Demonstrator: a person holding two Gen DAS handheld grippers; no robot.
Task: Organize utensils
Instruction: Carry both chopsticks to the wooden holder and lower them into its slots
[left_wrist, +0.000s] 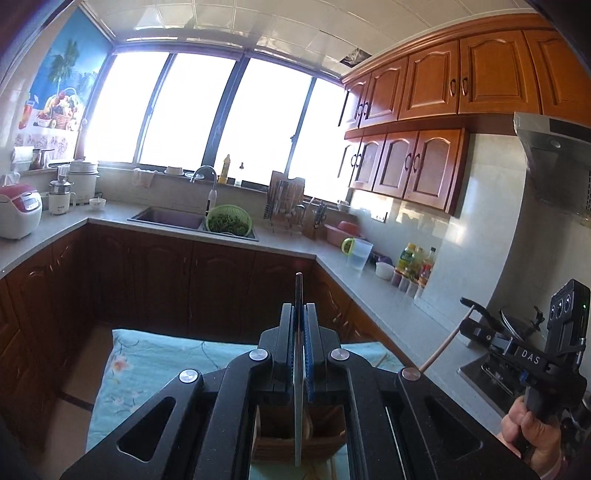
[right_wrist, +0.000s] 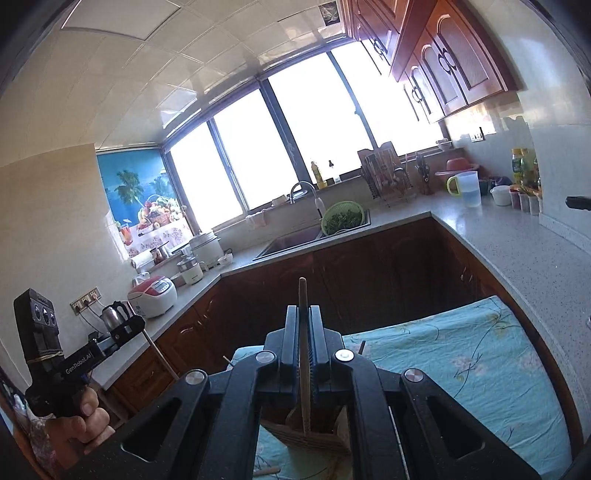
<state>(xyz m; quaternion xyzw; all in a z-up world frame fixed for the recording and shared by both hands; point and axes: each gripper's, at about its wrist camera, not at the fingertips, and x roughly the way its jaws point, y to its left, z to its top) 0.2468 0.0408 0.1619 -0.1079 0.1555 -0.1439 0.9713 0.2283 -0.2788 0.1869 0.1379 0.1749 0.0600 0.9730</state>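
The left gripper (left_wrist: 299, 314) sits at the bottom centre of its own view with its jaws pressed in on a thin flat utensil (left_wrist: 298, 369), seen edge-on. The utensil's long axis runs straight up and down the frame: its dark upper end pokes above the fingertips, and its pale lower part drops between the jaws into a wooden holder (left_wrist: 273, 439) at the bottom centre. What kind of utensil it is cannot be told from this edge view.

The right gripper (right_wrist: 303, 314) is likewise at the bottom centre of its own view, pinching a slim wooden stick (right_wrist: 304, 369), probably a chopstick or a handle. It too stands nearly upright in the frame, top end above the fingertips, lower end reaching down into the wooden holder (right_wrist: 314, 437) below.

The holder stands on a light blue flowered cloth (right_wrist: 461, 354) that spreads to the lower right of the right view and the lower left of the left view. A loose wooden stick (right_wrist: 267, 471) lies on the cloth at the bottom edge.

In the left view the right gripper (left_wrist: 471, 306) shows at the right edge, held by a hand (left_wrist: 532, 432), with its stick (left_wrist: 441, 350) slanting down to the left. Beyond, a grey counter (left_wrist: 369, 288) wraps round to a sink (left_wrist: 166, 218) holding a green colander (left_wrist: 229, 221) under the bright window (left_wrist: 207, 114).
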